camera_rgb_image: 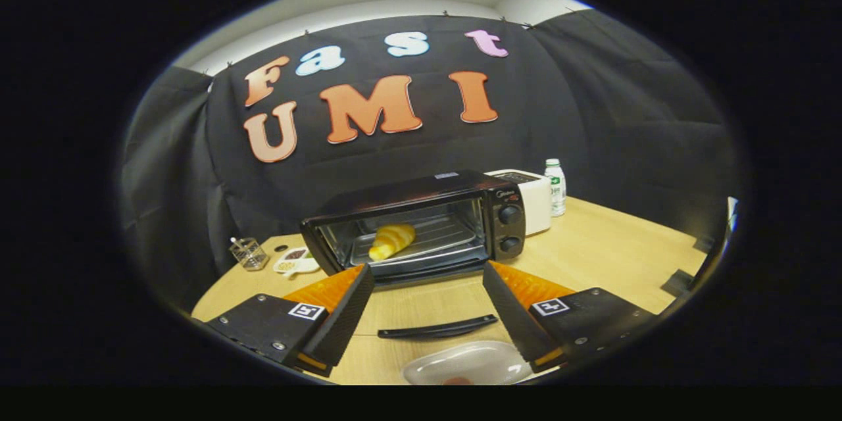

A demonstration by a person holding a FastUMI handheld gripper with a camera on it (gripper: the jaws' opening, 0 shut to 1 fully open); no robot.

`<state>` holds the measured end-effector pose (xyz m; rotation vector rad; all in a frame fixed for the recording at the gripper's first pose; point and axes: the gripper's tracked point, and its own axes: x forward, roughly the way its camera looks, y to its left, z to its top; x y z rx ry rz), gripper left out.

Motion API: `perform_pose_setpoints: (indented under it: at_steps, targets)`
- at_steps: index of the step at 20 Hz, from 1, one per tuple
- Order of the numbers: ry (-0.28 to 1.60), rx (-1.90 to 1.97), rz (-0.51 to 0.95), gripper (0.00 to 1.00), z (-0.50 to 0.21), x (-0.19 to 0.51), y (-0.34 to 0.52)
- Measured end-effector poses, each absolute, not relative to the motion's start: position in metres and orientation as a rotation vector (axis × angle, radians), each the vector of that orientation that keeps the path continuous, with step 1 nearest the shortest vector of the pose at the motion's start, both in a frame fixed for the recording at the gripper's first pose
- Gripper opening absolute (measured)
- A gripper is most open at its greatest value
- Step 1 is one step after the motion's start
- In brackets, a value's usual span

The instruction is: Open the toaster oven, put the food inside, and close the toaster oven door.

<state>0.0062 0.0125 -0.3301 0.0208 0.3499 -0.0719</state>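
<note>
Toaster oven (421, 223) open w/ door (434, 306) dropped flat, food (392, 241) already on rack at 12 o'clock beyond spread, empty fingers (427, 312); left: shut door via handle (437, 327) betw. them.

A light wooden desk (612, 243) carries a white boxy appliance (534, 200), with a small clear plastic bottle with a green cap (556, 187) just beside it. Well apart from these sit a clear square holder (248, 253) and a white dish of condiments (296, 260), near each other.
</note>
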Motion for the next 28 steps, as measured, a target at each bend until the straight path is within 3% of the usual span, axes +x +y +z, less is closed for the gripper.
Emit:
perform_pose_setpoints:
  at_steps: [11, 28]
  targets:
    - [0.532, -0.144, -0.061, 0.99, -0.409, -0.044, -0.004]
    - [0.693, -0.192, -0.012, 1.00, -0.484, -0.028, 0.011]
